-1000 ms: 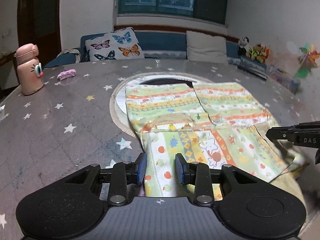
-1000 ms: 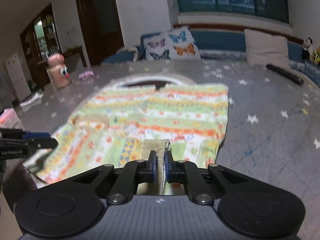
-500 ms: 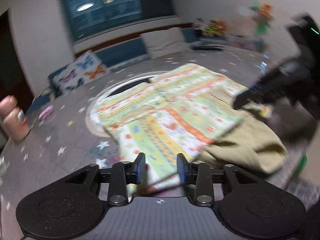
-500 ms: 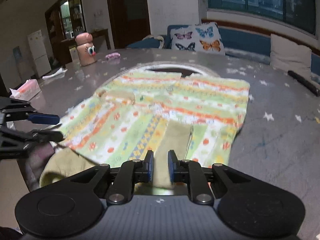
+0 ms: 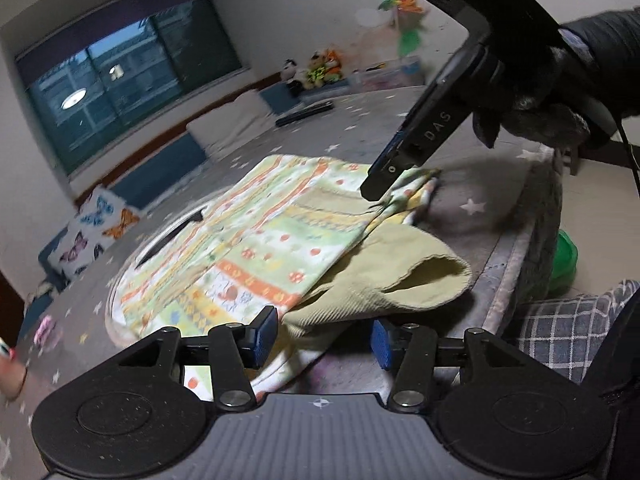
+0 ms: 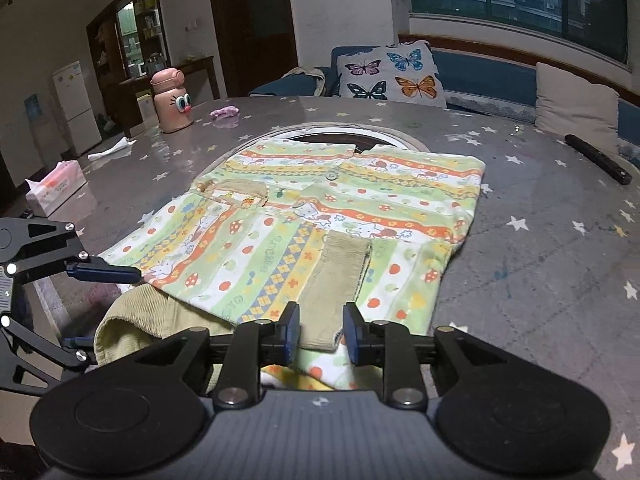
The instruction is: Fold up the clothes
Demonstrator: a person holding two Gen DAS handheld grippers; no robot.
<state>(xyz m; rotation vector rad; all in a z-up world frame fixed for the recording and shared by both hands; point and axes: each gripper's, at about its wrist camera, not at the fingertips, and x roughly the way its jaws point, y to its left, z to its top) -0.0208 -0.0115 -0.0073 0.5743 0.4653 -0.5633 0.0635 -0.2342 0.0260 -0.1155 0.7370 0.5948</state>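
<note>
A child's patterned garment (image 6: 340, 216) with green, orange and yellow stripes lies spread on the star-print table (image 6: 540, 248), its sleeves folded inward. It also shows in the left wrist view (image 5: 256, 240). An olive ribbed cuff (image 6: 338, 280) lies on top, just ahead of my right gripper (image 6: 320, 334), which is open and over the near hem. My left gripper (image 5: 322, 336) is open at the near left corner, where an olive ribbed part (image 5: 384, 280) bulges up between its fingers. The left gripper shows at the left edge of the right wrist view (image 6: 104, 272).
A pink bottle with eyes (image 6: 173, 102), a pink small object (image 6: 225, 112), a tissue pack (image 6: 56, 188) and paper (image 6: 112, 148) sit at the far left. A dark stick (image 6: 598, 158) lies at the right. Cushions (image 6: 394, 74) line the bench behind. The table edge (image 5: 512, 248) is near.
My right gripper has opened and let go of the olive cuff, which now lies flat. My left gripper has opened wider and swung round to the garment's near left corner.
</note>
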